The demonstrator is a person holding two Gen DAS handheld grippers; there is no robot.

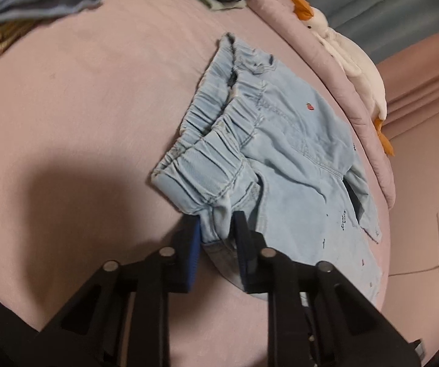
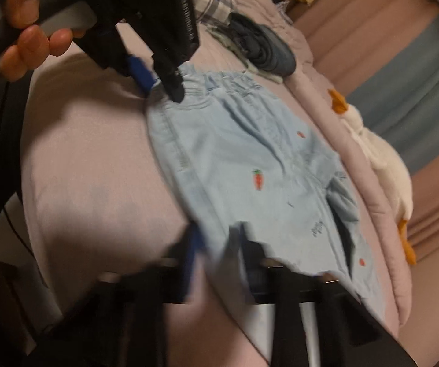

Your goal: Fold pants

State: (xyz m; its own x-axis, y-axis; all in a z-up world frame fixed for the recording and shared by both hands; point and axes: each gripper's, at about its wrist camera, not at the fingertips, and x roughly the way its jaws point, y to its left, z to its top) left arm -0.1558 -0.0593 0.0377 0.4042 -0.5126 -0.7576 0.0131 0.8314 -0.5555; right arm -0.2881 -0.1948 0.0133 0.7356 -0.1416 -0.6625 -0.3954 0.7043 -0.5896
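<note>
Light blue denim pants (image 1: 296, 153) with small embroidered carrots lie on the pink bed sheet (image 1: 82, 116), elastic waistband toward the far left. My left gripper (image 1: 216, 232) is shut on the waistband corner nearest me. In the right wrist view the pants (image 2: 250, 159) spread flat, and my left gripper (image 2: 161, 85) shows at their far waistband, held by a hand. My right gripper (image 2: 216, 244) is shut on the pants' near leg end; this view is blurred by motion.
A white plush goose (image 1: 351, 58) lies on the rolled pink quilt (image 1: 369, 140) along the bed's right edge. Folded dark clothes (image 2: 265, 49) and striped blue garments (image 1: 36, 3) lie at the far side. Pink and blue curtains hang to the right.
</note>
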